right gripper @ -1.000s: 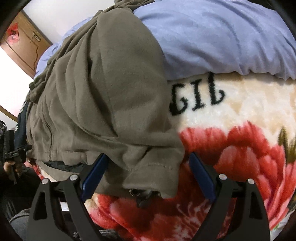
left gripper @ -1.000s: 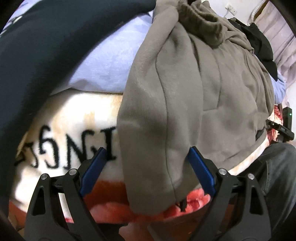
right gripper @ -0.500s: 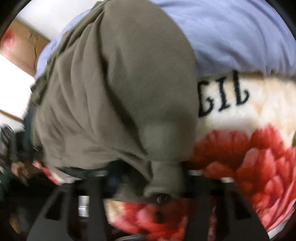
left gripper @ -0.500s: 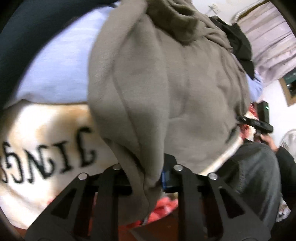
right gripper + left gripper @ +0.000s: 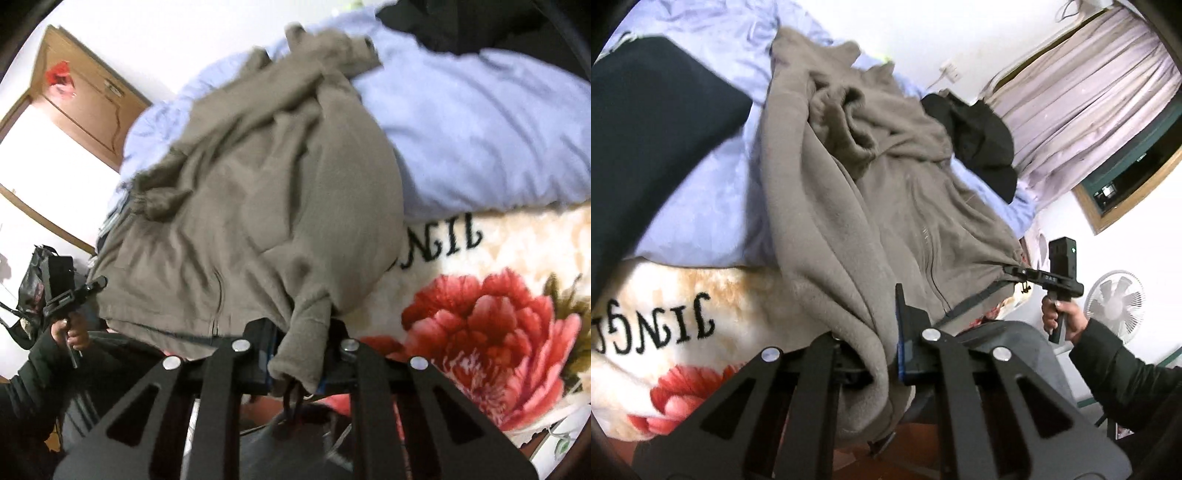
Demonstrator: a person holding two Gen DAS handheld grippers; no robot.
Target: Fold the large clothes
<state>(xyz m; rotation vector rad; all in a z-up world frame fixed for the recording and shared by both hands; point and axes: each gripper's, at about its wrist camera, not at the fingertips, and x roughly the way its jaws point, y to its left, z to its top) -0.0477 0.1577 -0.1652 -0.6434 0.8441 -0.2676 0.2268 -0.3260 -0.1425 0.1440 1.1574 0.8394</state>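
A grey-brown fleece jacket [image 5: 905, 221] lies bunched on the bed, its zip facing up. My left gripper [image 5: 882, 332] is shut on a thick fold at the jacket's near edge, and the cloth hangs down between the jaws. In the right wrist view the same jacket [image 5: 277, 206] has a cuff-like end pinched in my right gripper [image 5: 299, 354], whose jaws are closing on it. Each gripper also shows in the other's view: the right gripper [image 5: 1030, 275] at the hem, the left gripper [image 5: 85, 288] at the far corner, each held by a hand.
Under the jacket lie a cream blanket [image 5: 683, 295] with red flowers and black letters, and a pale blue sheet [image 5: 701, 206]. A dark navy garment [image 5: 646, 129] lies at left, a black one [image 5: 979, 147] behind. A fan [image 5: 1115, 299], curtain [image 5: 1089, 92] and door [image 5: 85, 99] stand around.
Both grippers have gone from wide open around the jacket's edge to pinched on it. Both have risen, lifting the near edge off the blanket, and the views now show more of the room.
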